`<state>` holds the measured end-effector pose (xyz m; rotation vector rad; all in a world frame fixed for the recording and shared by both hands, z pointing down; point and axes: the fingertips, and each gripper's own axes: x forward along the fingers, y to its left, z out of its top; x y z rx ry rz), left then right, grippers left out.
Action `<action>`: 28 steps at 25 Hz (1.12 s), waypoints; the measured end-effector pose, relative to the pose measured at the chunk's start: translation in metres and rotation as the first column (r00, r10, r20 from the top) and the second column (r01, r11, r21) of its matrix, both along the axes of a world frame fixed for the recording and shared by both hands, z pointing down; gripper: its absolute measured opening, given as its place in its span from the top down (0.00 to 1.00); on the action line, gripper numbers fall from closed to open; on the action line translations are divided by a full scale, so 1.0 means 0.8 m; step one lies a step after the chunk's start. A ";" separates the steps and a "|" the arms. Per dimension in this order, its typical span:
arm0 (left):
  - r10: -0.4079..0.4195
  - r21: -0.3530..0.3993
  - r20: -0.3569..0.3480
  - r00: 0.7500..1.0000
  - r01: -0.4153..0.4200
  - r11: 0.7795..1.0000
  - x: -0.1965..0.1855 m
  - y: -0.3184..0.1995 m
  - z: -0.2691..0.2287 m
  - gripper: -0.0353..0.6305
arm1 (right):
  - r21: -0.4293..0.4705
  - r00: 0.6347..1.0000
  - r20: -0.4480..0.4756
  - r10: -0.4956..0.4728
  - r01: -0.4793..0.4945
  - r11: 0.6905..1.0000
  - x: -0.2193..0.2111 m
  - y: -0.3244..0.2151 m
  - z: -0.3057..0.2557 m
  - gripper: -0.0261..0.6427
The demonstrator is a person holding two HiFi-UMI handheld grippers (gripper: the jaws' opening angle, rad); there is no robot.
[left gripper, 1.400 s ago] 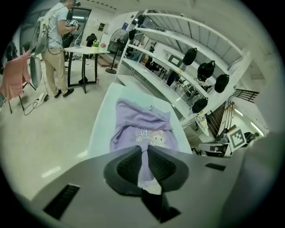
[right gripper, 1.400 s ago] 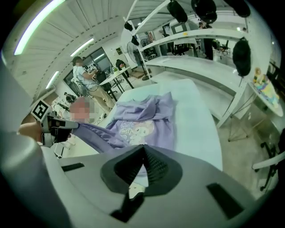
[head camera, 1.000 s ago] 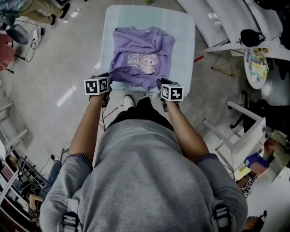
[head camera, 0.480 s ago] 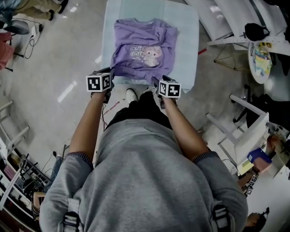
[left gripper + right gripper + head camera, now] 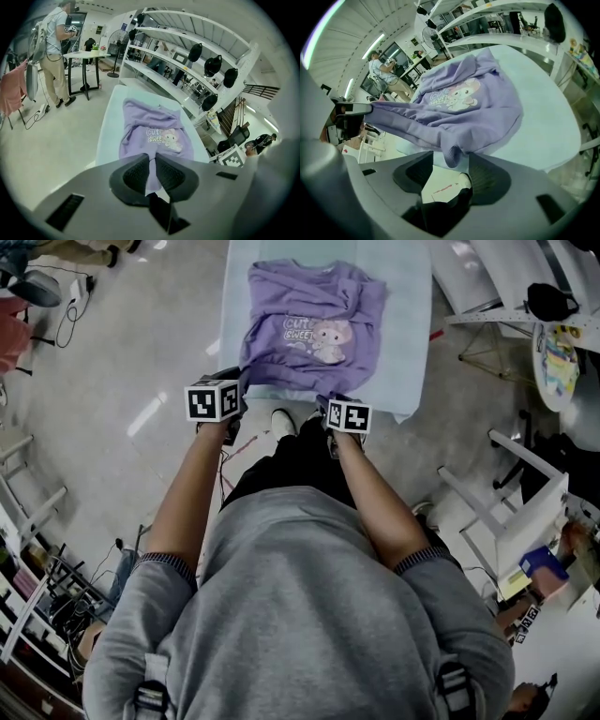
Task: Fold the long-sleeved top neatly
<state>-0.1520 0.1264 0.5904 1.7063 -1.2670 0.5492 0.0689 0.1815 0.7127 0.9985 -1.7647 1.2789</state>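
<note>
**Item 1: worktop** (image 5: 411, 352). Pale and rectangular, it stands in front of me and carries the garment. Its near edge lies just beyond my two tools.

**Item 2: long-sleeved top** (image 5: 281, 362). Purple, lying face up on the worktop with the collar (image 5: 314, 264) at the far end. The hem (image 5: 281, 389) runs along the near edge. It is creased rather than smoothed flat.

**Item 3: sleeves** (image 5: 364, 298). Neither trails out past the body. Both seem to be drawn in across the chest, loosely.

**Item 4: left hand-held gripper** (image 5: 151, 164). The jaws are nearly together and pinch the left corner of the hem, with purple cloth running down between the pads.

**Item 5: right hand-held gripper** (image 5: 451, 165). The jaws stand apart and have just been closing in. A ribbed fold of the hem's right corner hangs between them, but neither pad presses on it yet.

**Item 6: cartoon print** (image 5: 314, 331). It sits mid-chest, fully exposed.

**Progress, my judgement:** about half done.
- The sleeve tuck looks finished, though it is untidy.
- The right corner is not yet gripped.
- The hem has not been carried up to the collar.
- The final flattening is still to do.
</note>
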 end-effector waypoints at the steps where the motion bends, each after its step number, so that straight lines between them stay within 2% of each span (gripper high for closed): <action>1: 0.001 0.002 -0.002 1.000 -0.001 1.000 0.000 0.001 0.000 0.88 | 0.000 1.000 -0.002 0.011 -0.011 1.000 -0.002 -0.002 0.004 0.59; 3: 0.004 -0.001 -0.006 1.000 -0.004 1.000 0.001 0.004 0.003 0.88 | 0.000 1.000 -0.012 0.026 -0.026 1.000 -0.004 -0.008 0.013 0.62; 5: 0.004 -0.004 -0.007 1.000 -0.004 1.000 0.002 0.007 0.007 0.88 | 0.002 0.999 -0.032 0.028 -0.028 1.000 -0.001 -0.014 0.021 0.70; 8: 0.002 -0.002 -0.012 1.000 -0.002 1.000 0.000 0.010 0.010 0.88 | 0.021 0.998 -0.055 0.022 -0.021 1.000 0.003 -0.023 0.020 0.93; 14: 0.004 0.001 -0.008 1.000 -0.004 1.000 -0.006 0.023 0.006 0.88 | 0.049 0.999 -0.042 -0.020 0.022 0.999 0.014 -0.005 -0.018 0.93; 22: 0.031 0.009 0.023 0.999 -0.032 0.999 -0.008 0.043 -0.001 0.88 | 0.131 0.998 -0.051 0.023 -0.016 0.991 0.071 0.002 -0.084 0.93; 28: 0.020 0.008 -0.005 1.000 -0.020 1.000 -0.001 0.042 -0.020 0.88 | 0.187 0.998 -0.041 0.044 -0.036 0.982 0.098 -0.015 -0.138 0.93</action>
